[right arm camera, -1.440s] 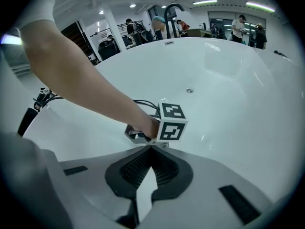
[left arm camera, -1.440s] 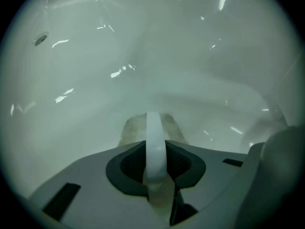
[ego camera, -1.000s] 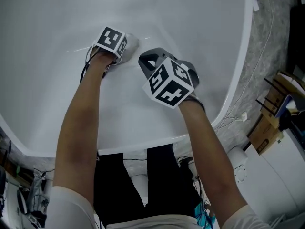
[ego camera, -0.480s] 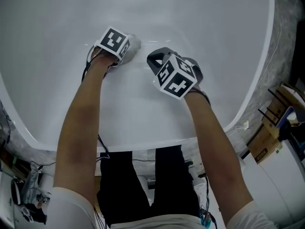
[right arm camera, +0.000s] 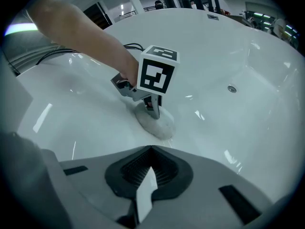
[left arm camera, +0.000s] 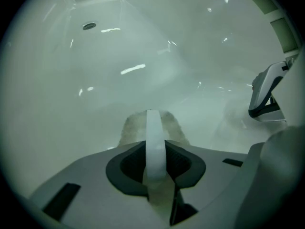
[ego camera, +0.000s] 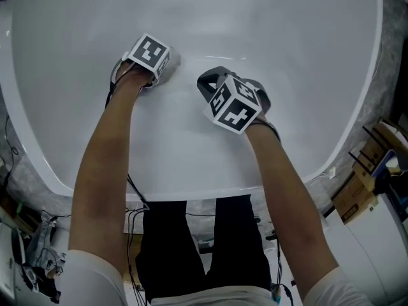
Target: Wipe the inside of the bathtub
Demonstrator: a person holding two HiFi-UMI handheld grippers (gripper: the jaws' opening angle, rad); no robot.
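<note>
The white bathtub (ego camera: 268, 24) fills the head view. My left gripper (ego camera: 164, 64) is shut on a pale wiping cloth (ego camera: 173, 60) and presses it flat on the tub's inner surface. In the left gripper view the cloth (left arm camera: 130, 128) bulges out on both sides of the closed jaws. The right gripper view shows that left gripper (right arm camera: 153, 110) standing upright on the cloth (right arm camera: 161, 126). My right gripper (ego camera: 206, 81) hovers just right of it, shut and holding nothing. It shows at the right edge of the left gripper view as well, right gripper (left arm camera: 266, 92).
The drain (right arm camera: 231, 88) lies further along the tub floor, and the drain (left arm camera: 88, 26) is ahead of the left jaws too. The tub rim (ego camera: 358, 126) curves round on the right. Beyond it are a speckled floor, cables and cardboard boxes (ego camera: 363, 183).
The head view has shifted, so more of the tub shows at the right. My left gripper and cloth have slid a little further along the tub surface; the right gripper stays beside them.
</note>
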